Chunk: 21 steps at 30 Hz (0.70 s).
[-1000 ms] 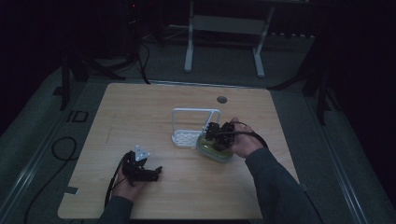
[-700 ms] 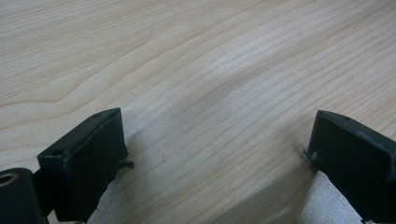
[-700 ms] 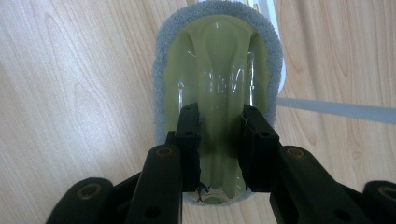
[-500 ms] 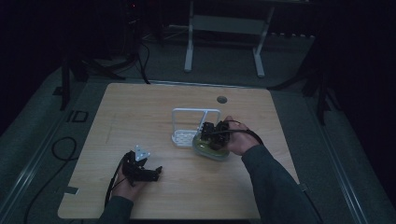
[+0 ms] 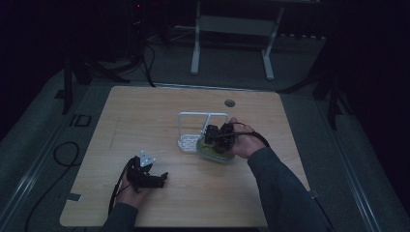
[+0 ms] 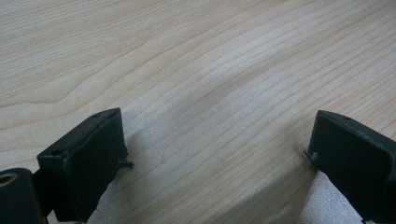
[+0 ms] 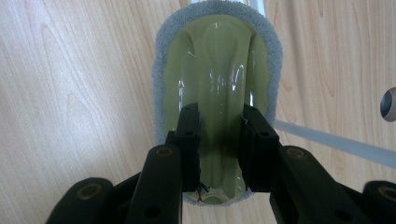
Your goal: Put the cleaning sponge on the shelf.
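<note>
Currently, starting at the 7 o'clock part of the table [image 5: 145, 116], my left gripper [image 5: 153, 180] rests low over bare wood. Its jaws stand wide apart and hold nothing; the left gripper view shows wood grain between them.

Moving toward the table's centre, a white wire rack [image 5: 193, 126] stands upright. Touching it at its 4 o'clock side lies the scrubbing brush [image 7: 215, 93], a translucent yellow-green handle ringed by a grey pad.

My right gripper [image 7: 218, 140] sits on that brush. The jaws are closed to a narrow gap astride the raised ridge of the handle, each pad [image 7: 189, 144] pressing a flank. I judge this a firm pinch.

Step in hand, by my judgement: gripping the brush beside the rack. The next move calls for a straight lift before any travel, keeping the pad clear of the rack's wire loops, which could snag it.

Surface: pale wood-grain tabletop with a cable grommet [image 5: 229, 103] at 12 o'clock. Room: dim, grey floor, a white frame stand [image 5: 232, 29] beyond the table's far edge, and loose cables [image 5: 63, 154] on the floor at 9 o'clock.
</note>
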Motion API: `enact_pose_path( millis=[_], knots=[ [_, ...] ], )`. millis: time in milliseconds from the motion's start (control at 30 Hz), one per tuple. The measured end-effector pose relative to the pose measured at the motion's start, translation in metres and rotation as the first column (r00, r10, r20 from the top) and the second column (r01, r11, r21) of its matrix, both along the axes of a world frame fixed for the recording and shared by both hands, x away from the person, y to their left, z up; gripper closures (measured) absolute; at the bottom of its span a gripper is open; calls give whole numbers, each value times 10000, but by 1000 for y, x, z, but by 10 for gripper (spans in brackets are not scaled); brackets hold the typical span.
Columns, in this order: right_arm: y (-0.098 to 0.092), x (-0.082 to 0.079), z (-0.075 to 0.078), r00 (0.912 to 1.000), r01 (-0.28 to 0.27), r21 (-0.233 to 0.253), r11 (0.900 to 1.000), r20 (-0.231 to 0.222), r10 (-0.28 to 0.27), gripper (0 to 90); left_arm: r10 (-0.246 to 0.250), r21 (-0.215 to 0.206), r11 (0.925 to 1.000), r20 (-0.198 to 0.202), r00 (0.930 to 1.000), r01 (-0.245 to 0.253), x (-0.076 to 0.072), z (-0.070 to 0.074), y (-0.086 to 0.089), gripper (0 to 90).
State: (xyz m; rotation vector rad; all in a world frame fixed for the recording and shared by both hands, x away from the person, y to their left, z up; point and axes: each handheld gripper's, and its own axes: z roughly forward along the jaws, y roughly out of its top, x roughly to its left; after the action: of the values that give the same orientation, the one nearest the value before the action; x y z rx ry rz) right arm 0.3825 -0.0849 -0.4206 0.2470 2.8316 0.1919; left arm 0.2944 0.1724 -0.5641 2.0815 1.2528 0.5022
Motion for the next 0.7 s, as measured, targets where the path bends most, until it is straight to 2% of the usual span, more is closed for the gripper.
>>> enact_pose_path(
  millis=[533,700],
  knots=[
    [9,2,-2,9996,-250,-268,9993,156,254,718,0,-6,10000,-3,10000,0,0,0,0,42],
    [13,1,-1,9990,-368,-188,9991,239,372,719,2,0,10000,-6,10000,-2,0,0,0,42]
  ],
)
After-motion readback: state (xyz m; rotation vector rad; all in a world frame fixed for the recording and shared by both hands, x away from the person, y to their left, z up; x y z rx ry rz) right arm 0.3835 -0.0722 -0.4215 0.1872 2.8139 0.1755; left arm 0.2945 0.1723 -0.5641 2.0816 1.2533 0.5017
